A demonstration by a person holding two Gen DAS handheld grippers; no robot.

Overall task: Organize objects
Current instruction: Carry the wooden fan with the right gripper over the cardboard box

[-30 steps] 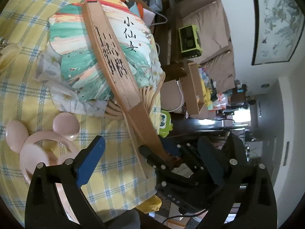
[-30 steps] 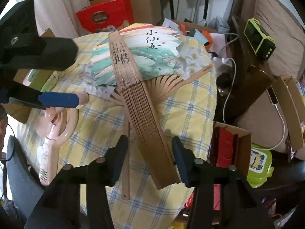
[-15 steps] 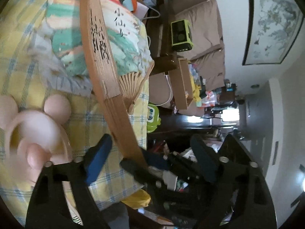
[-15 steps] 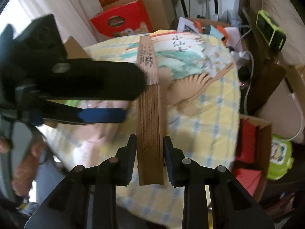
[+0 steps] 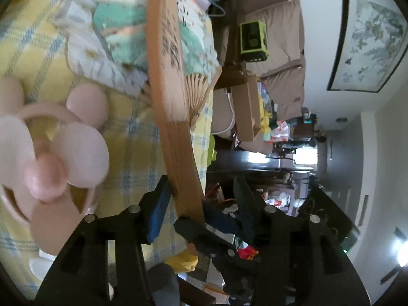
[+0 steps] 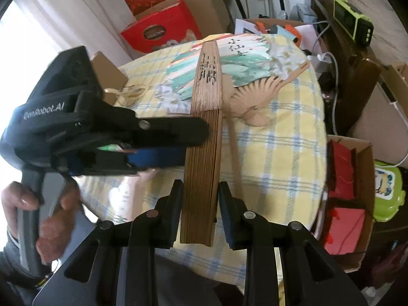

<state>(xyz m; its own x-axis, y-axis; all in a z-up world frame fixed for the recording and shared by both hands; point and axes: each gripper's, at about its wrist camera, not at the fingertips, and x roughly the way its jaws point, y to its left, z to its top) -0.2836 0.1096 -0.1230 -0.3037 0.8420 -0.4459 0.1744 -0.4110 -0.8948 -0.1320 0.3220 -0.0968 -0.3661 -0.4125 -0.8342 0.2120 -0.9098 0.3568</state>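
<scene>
Wood first: the folded brown wooden fan [image 6: 204, 158] sits clamped at its handle end in my right gripper [image 6: 200, 211], both pads pressed on the slat stack, fan raised above the yellow-and-blue checked tablecloth [image 6: 285, 158]. My left gripper [image 5: 201, 199] comes in from the side, jaws closing with the same fan between them. The blue pad looks to touch one face; the other finger is apart from it, so no grip there yet. In the right view its black fingers [image 6: 173, 130] reach the fan's mid-length.

Step, as I read it: a two-handed take on the closed fan, to square it up or hand it over.

Under it lies the open paper fan painted green and white [image 6: 244, 63], and beside that the pink handheld electric fan [image 5: 51, 160].

Next move calls for the left jaws to finish closing squarely on the slats without twisting the stack against the right-hand grip.
</scene>
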